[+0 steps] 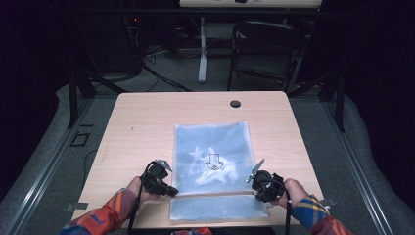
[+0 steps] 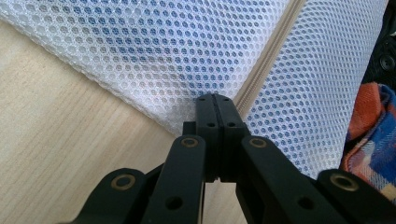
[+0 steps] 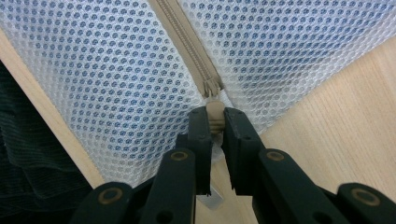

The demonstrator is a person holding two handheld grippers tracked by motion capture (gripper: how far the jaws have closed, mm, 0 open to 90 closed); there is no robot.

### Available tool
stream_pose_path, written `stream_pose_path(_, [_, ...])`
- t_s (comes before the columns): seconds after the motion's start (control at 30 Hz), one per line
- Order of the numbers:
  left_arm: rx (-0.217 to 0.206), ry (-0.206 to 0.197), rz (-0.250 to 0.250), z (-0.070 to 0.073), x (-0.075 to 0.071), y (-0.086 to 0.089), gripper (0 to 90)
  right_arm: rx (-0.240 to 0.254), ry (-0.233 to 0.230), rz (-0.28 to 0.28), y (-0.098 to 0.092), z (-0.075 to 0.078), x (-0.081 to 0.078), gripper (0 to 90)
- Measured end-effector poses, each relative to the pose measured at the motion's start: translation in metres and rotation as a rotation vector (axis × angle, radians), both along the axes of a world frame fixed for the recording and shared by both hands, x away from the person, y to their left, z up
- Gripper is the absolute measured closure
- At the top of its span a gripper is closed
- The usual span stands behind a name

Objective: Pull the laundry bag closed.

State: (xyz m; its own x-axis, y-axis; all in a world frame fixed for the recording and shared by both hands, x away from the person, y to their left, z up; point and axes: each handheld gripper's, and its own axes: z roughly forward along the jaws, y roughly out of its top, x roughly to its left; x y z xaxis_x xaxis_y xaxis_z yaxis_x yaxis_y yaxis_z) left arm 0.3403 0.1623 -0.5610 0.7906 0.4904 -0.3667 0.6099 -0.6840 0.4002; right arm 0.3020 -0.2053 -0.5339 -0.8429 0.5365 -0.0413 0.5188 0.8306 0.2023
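Note:
A white mesh bag [image 1: 211,161] lies flat on the wooden table [image 1: 142,127], with a dark printed item showing through it. A beige zipper [image 1: 215,194] runs across its near end. At the zipper's left end my left gripper [image 1: 172,192] is shut on the mesh bag [image 2: 140,51] at its edge, jaws pressed together [image 2: 215,100] beside the zipper [image 2: 266,60]. My right gripper [image 1: 255,191] is at the zipper's right end. In the right gripper view it [image 3: 215,112] is shut on the zipper pull [image 3: 215,122], just below the slider [image 3: 211,87] on the closed zipper [image 3: 180,37].
A round cable hole [image 1: 235,104] sits near the table's far edge. Beyond the table stand a dark chair [image 1: 266,49] and a white desk leg [image 1: 202,54]. Plaid sleeves [image 1: 105,215] come in at the bottom, close to the table's near edge.

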Motion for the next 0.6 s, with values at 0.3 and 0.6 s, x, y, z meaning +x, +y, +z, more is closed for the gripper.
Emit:
stream_pose_path(0.3, [0.001, 0.001, -0.003, 0.0003, -0.0002, 0.0000, 90.0, 0.011, 0.005, -0.004, -0.0018, 0.0003, 0.0000, 82.1])
stream_pose_path(0.6, [0.000, 0.001, 0.002, 0.0005, -0.0004, 0.0000, 90.0, 0.079, 0.026, -0.019, -0.0079, 0.0037, 0.0037, 67.7])
